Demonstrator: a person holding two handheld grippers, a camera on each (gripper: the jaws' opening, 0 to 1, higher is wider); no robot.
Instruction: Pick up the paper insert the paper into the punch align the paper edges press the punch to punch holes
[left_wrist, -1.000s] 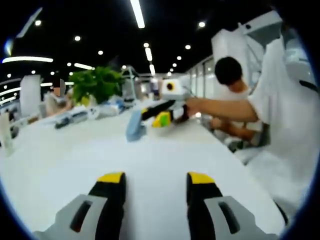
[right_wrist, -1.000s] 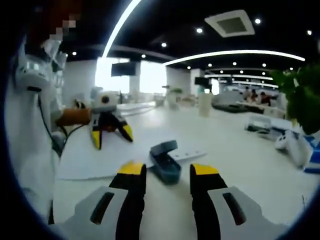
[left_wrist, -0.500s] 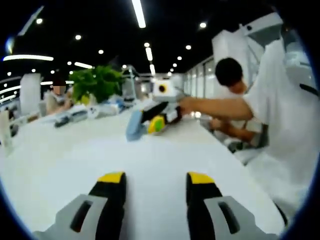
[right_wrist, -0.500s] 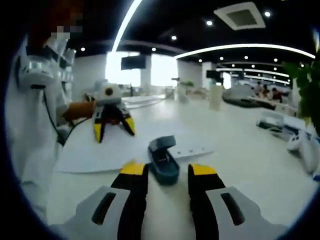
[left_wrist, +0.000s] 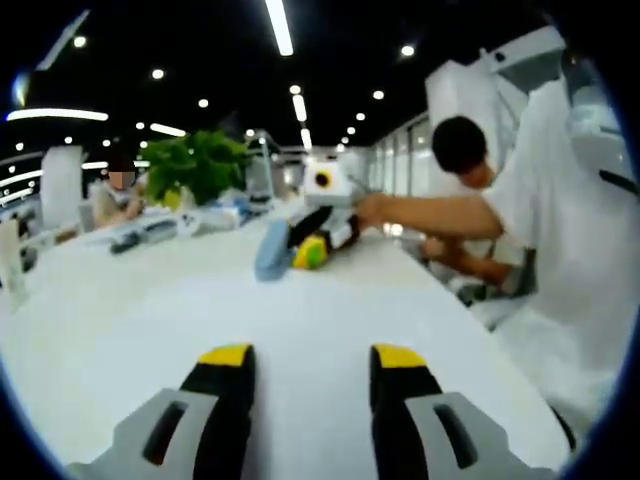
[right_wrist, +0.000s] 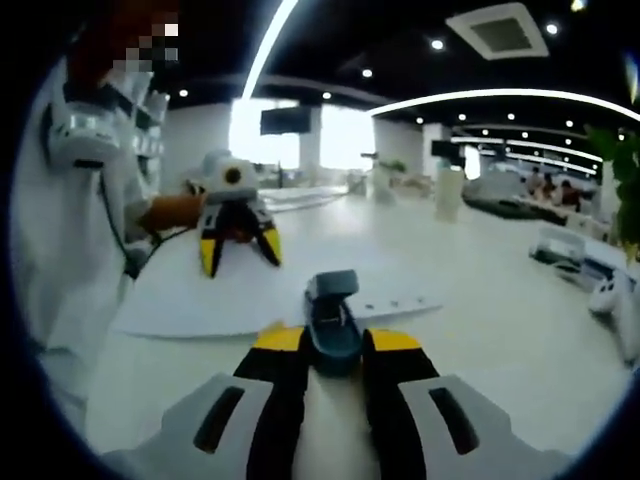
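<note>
In the right gripper view, the right gripper (right_wrist: 335, 340) has its yellow-tipped fingers (right_wrist: 280, 340) either side of the near end of the teal punch (right_wrist: 333, 320), seemingly touching it (whether they clamp it, I cannot tell). The punch sits on the edge of the paper (right_wrist: 250, 295) on the white worktop (right_wrist: 500, 330). The left gripper (right_wrist: 237, 245) stands over the paper, fingers spread apart.
</note>
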